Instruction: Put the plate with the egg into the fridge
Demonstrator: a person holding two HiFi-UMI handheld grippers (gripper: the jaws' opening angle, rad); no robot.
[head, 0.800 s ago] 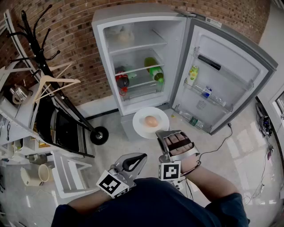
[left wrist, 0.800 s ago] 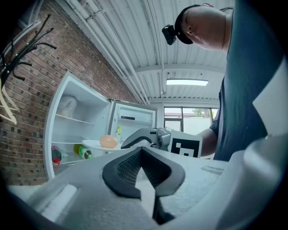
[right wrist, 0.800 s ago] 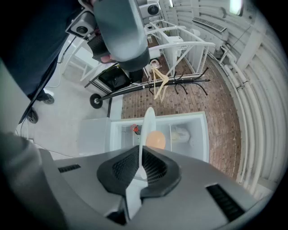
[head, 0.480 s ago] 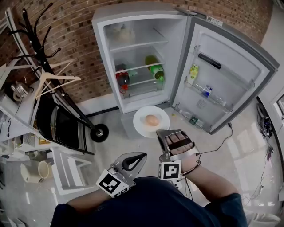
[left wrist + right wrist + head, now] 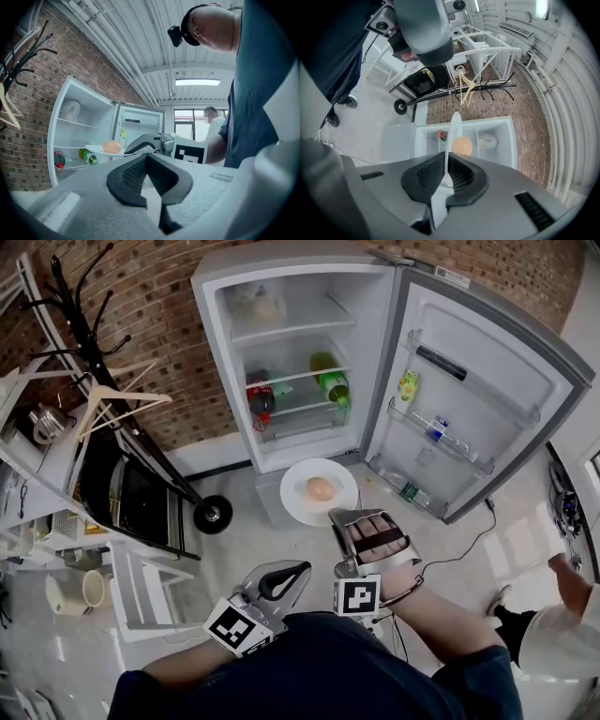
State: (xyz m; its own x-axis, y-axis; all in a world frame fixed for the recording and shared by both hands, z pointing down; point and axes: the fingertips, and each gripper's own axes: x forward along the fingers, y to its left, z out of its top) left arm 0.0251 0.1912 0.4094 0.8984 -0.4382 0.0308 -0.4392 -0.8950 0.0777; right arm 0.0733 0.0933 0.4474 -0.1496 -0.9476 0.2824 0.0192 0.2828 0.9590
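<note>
Plate (image 5: pixel 295 501) rim pinched in right gripper (image 5: pixel 446 161), per its view; egg (image 5: pixel 320 488) atop; left gripper (image 5: pixel 147 157) closed, empty

2nd person (image 5: pixel 555 634) now in view, btm right.

In the head view 1 fridge (image 5: pixel 281 261) is counted at the upper centre, with 1 open door (image 5: pixel 487 362) to its right, and 1 plate (image 5: pixel 292 495) bearing 1 egg (image 5: pixel 320 488) is seen at the centre. 2 grippers are counted at the lower centre, the left gripper (image 5: pixel 298 570) and the right gripper (image 5: pixel 354 517), each fitted with 1 marker cube (image 5: pixel 234 627). 1 green bottle (image 5: pixel 330 385) is seen on a fridge shelf, 1 coat rack (image 5: pixel 70 315) and 1 wooden hanger (image 5: pixel 122 409) at the upper left, 1 mug (image 5: pixel 80 589) at the lower left, and 1 other person (image 5: pixel 562 624) at the lower right edge.
</note>
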